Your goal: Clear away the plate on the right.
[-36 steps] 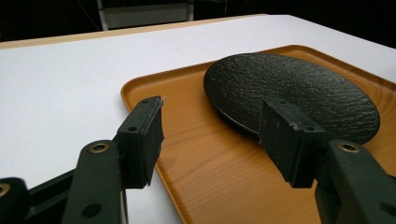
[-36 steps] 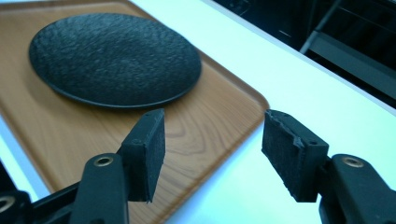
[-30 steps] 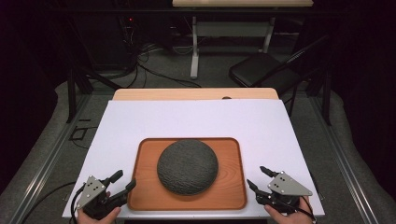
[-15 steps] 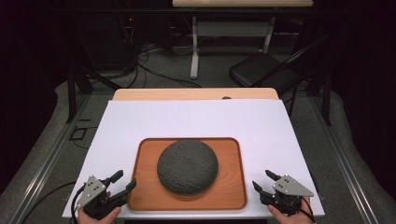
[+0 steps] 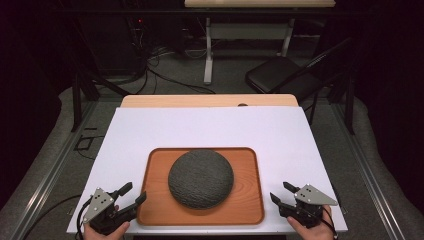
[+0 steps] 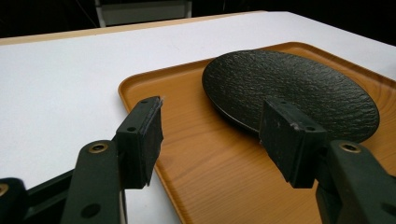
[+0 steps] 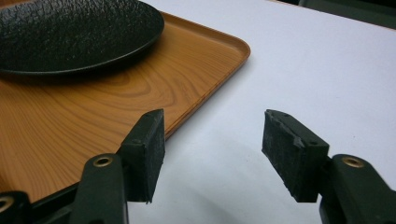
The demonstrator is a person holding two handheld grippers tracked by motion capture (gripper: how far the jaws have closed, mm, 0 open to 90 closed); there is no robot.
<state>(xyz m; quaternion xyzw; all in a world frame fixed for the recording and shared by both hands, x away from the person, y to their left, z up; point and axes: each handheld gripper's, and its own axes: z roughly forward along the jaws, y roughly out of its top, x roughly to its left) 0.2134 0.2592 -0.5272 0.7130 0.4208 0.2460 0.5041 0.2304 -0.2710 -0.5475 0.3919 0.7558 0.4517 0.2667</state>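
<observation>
Now the right gripper (image 5: 284,196) sits lower than it did a second ago, down near the white bench (image 5: 210,125) just off the right edge of the wooden tray (image 5: 250,200), while the left gripper (image 5: 134,193) has kept its place at the tray's near left corner. Both sets of fingers stand wide apart with nothing between the pads. In the left gripper view the left gripper (image 6: 210,133) straddles the tray's (image 6: 196,154) left rim, one finger over the bench (image 6: 70,79), the other over the wood close to the dark, rough-textured plate (image 6: 289,88). In the right gripper view the right gripper (image 7: 212,151) hangs over bare bench (image 7: 317,60), with its left finger just outside the tray's (image 7: 140,84) raised edge and the plate (image 7: 74,32) farther off. The plate (image 5: 200,178) lies flat in the middle of the tray, and the tray lies square on the bench toward the near edge. The drop of the right hand reads as the last part of lining up on the tray from both sides, probably for a two-handed lift or shift. Neither gripper touches the tray yet. The right one likely needs to slide inward to get the rim between its fingers, and the lift should be level, since the plate rests loose on smooth wood.
</observation>
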